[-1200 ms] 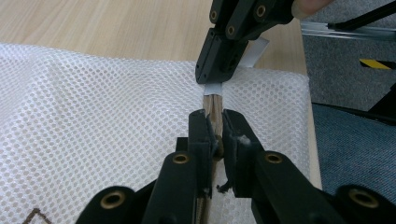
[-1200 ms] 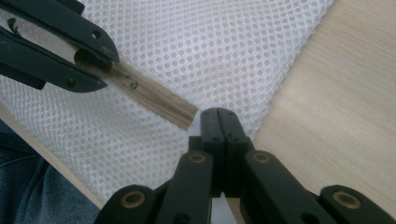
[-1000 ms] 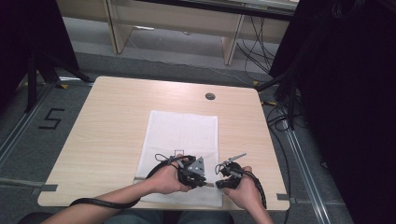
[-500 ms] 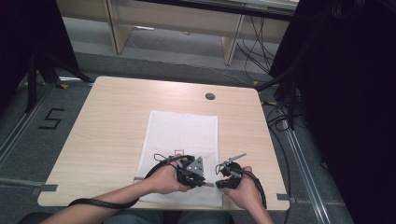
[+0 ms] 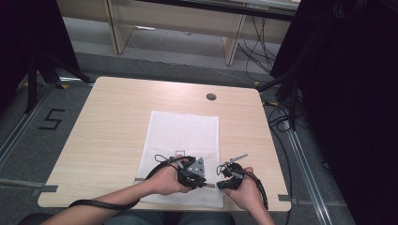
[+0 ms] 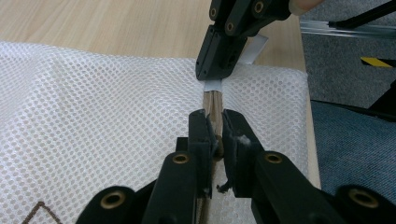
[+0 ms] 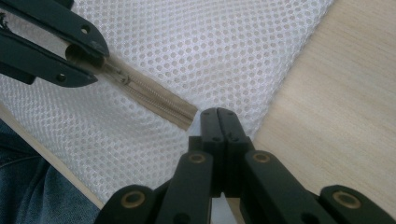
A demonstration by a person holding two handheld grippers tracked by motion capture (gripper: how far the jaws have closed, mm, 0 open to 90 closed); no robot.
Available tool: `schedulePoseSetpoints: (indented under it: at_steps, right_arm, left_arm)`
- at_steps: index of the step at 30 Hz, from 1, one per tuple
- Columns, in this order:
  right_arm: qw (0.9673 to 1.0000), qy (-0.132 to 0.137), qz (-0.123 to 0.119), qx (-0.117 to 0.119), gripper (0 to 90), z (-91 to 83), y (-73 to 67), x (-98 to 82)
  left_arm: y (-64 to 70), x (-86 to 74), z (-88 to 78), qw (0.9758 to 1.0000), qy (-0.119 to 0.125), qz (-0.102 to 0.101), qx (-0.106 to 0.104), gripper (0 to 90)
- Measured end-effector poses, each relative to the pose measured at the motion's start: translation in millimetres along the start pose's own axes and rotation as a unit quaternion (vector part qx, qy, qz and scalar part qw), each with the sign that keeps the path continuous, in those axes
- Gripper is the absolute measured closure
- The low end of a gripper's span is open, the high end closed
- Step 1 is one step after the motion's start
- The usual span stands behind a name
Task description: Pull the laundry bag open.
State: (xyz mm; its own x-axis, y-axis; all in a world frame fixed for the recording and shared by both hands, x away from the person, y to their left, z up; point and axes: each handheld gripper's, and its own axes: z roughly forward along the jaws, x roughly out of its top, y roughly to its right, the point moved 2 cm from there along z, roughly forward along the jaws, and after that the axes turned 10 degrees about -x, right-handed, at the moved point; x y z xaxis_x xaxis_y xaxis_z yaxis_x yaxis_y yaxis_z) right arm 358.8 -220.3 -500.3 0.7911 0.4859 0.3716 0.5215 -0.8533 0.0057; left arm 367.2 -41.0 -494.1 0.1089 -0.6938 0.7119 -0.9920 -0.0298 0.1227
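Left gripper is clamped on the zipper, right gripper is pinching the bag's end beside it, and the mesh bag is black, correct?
Not quite: the mesh bag is white, as the left gripper view shows. The left gripper does clamp the zipper, and the right gripper pinches the bag's end.

No movement to report. From the earlier high views to now, nothing shifts. The left gripper (image 6: pixel 214 126) sits on the same spot, clamped just as tight on the zipper (image 7: pixel 154 98). The right gripper (image 7: pixel 218 114) is no wider and no nearer, pinched shut on the white mesh bag (image 5: pixel 184 131) at the zipper's end. The bag shows no new slide or crease on the table (image 5: pixel 117 117), and both forearms come in at the same angle.
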Motion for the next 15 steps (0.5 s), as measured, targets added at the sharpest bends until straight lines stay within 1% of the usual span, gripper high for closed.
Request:
schedulePoseSetpoints:
  at_steps: [1, 2, 6, 8, 11, 13, 15]
  right_arm:
    - [1.0000, -0.005, 0.005, 0.000, 90.0, -0.4, -0.7, -0.2]
    - [1.0000, 0.000, 0.000, 0.000, 90.0, 0.0, -0.1, 0.0]
    - [1.0000, 0.000, 0.001, 0.000, 90.0, -0.1, -0.2, 0.2]
    - [1.0000, -0.001, -0.001, 0.000, 90.0, -0.1, 0.0, 0.2]
    - [1.0000, 0.000, -0.001, 0.000, 90.0, -0.1, -0.2, 0.2]
    - [0.9999, -0.008, 0.011, -0.004, 90.0, -0.9, -1.0, -0.2]
    - [0.9999, -0.009, 0.010, -0.003, 90.0, -1.0, -0.9, -0.3]
  left_arm:
    - [0.4, -0.3, -0.2, 1.0000, -0.001, -0.003, 0.000, 82.2]
    - [0.3, -0.6, -0.7, 1.0000, 0.002, -0.007, -0.002, 82.2]
    - [0.4, -2.0, -2.2, 1.0000, 0.002, -0.007, -0.001, 82.2]
    - [0.4, -1.9, -2.4, 1.0000, 0.002, -0.007, 0.000, 82.2]
    - [0.1, -1.4, -2.7, 1.0000, 0.001, 0.000, 0.001, 82.2]
    - [0.6, -1.9, -2.6, 1.0000, 0.002, -0.006, 0.000, 82.2]
    - [0.6, -2.2, -2.8, 1.0000, 0.002, -0.006, 0.000, 82.2]
